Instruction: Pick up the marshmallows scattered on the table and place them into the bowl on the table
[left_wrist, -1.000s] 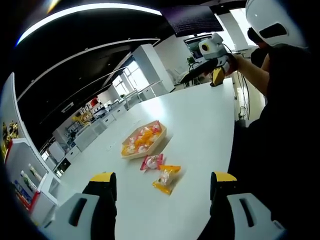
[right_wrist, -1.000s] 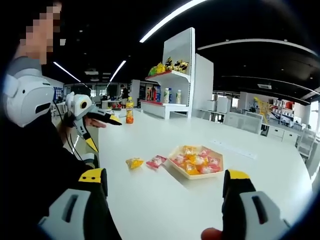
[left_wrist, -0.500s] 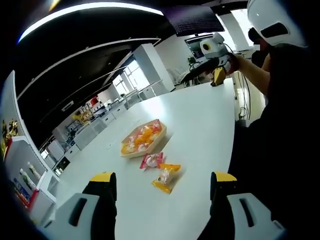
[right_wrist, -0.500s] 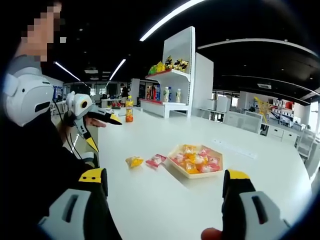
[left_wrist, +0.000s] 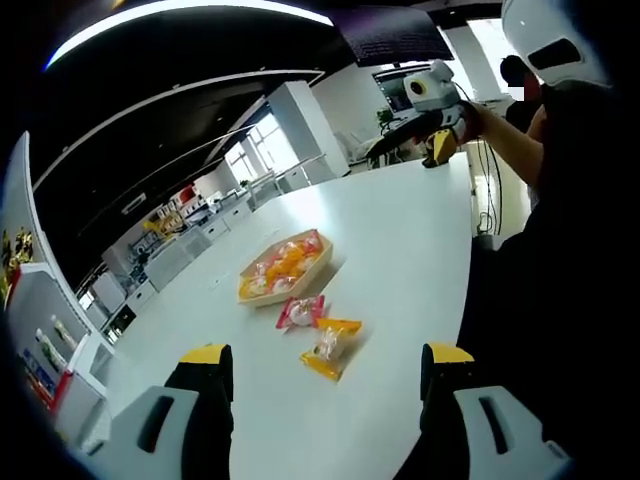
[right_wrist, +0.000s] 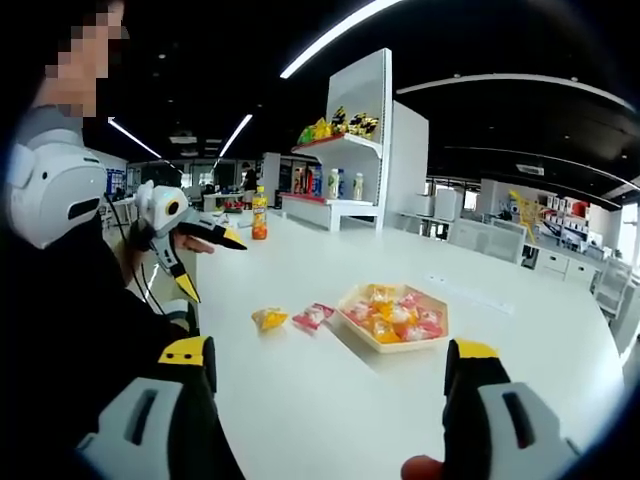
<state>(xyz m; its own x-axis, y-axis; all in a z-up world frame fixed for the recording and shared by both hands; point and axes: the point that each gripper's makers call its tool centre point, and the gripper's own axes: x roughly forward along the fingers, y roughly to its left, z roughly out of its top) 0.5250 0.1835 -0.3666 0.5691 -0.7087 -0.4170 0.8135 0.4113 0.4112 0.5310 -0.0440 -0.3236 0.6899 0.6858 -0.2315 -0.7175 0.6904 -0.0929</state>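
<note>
- You have one bowl (right_wrist: 395, 318) on one white table (right_wrist: 320, 390); it holds a heap of wrapped marshmallows too jumbled to count.
- You have two marshmallow packets loose beside it: one pink packet (left_wrist: 300, 312) and one orange packet (left_wrist: 328, 350).
- You hold two grippers: the left gripper (left_wrist: 325, 375) and the right gripper (right_wrist: 327, 375).
- One orange drink bottle (right_wrist: 259, 217) stands at the table's far end.
</note>
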